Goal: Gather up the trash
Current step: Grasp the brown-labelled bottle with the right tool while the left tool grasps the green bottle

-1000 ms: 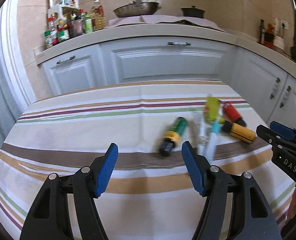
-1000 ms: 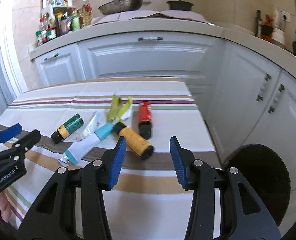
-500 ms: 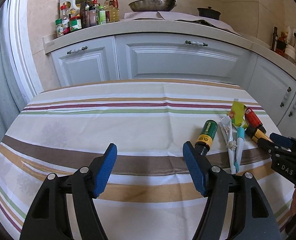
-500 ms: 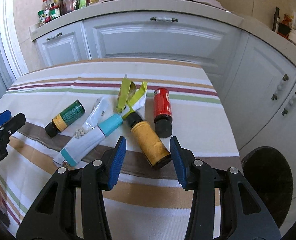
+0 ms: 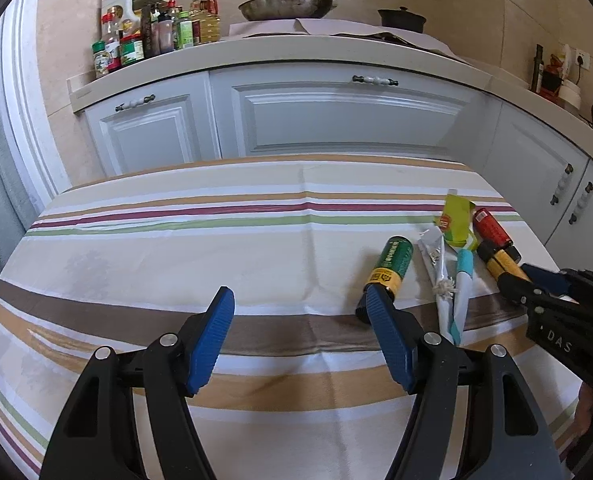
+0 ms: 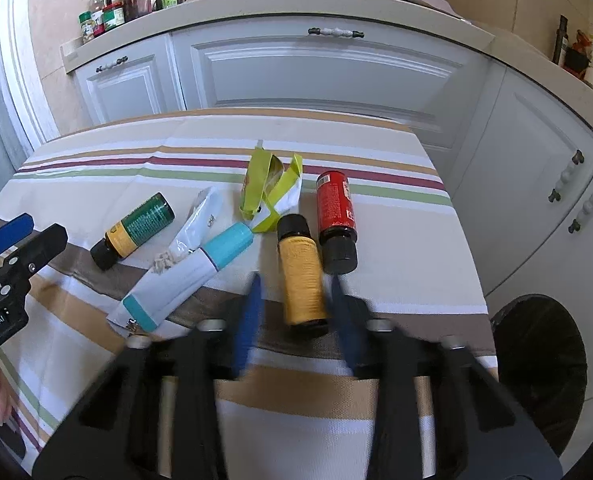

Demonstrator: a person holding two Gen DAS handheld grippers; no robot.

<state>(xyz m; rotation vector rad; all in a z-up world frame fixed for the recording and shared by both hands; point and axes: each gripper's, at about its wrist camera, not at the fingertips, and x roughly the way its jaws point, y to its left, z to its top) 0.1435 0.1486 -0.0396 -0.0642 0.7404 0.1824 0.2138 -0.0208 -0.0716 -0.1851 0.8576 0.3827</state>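
Closing in, the right gripper (image 6: 294, 312) had dropped toward the yellow bottle (image 6: 302, 280), and its jaws had just been narrowing around the bottle's base; they showed blurred, one on each side. Whether the pads had actually bitten yet, I couldn't tell. The left gripper (image 5: 300, 340) hung released over bare tablecloth (image 5: 156, 248), with the green bottle (image 5: 388, 266) just past its right finger. The trash lay bunched near the table's right edge: the yellow bottle beside the red bottle (image 6: 334, 216), a tube (image 6: 184, 276) and a green wrapper (image 6: 270, 190) to its left. The dark bin (image 6: 540, 368) waited on the floor beyond that edge. The risk, as I judged it: a round bottle lying flat, caught only near its end, could squirt out or roll, knocking the red bottle off the table.
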